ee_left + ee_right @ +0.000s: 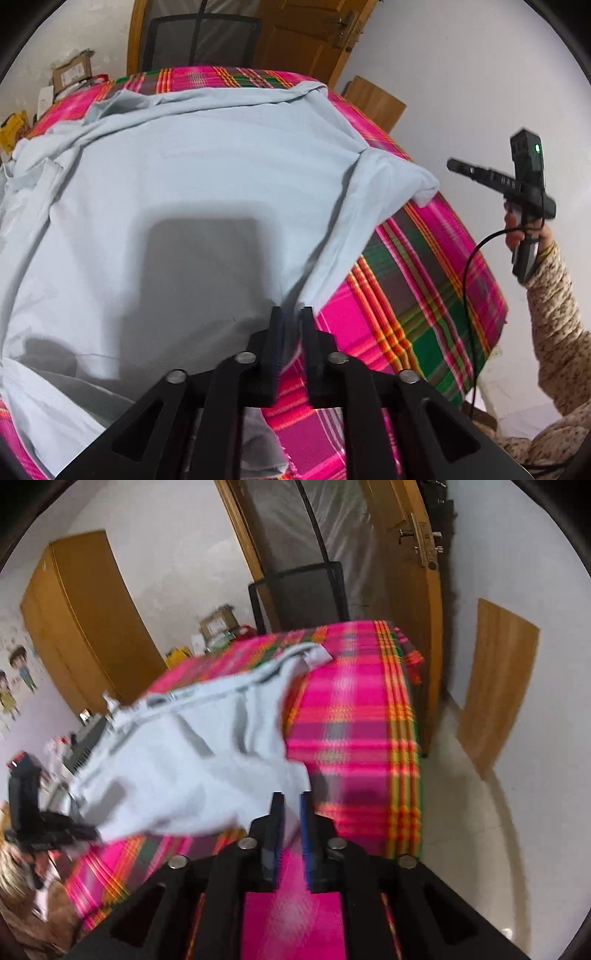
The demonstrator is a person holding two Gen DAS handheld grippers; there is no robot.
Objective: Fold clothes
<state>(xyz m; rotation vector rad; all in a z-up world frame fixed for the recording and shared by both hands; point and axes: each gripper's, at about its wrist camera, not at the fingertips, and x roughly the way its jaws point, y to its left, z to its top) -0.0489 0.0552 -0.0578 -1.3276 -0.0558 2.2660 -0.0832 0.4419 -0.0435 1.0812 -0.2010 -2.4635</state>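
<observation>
A pale grey garment lay rumpled on the plaid-covered counter, at ten o'clock from the right gripper, jaws slightly apart.

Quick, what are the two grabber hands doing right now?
Left hand-held gripper: jaws slightly apart, over the pale blue garment's edge, gripping nothing visible.
Right hand-held gripper: jaws slightly apart, empty.

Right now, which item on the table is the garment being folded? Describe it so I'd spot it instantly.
Find the table draped in a pink, green and orange plaid cloth. Spread across most of its top lies the pale blue-grey shirt. It is the only plain, unpatterned fabric there, with one short sleeve sticking out toward the table's edge.
</observation>
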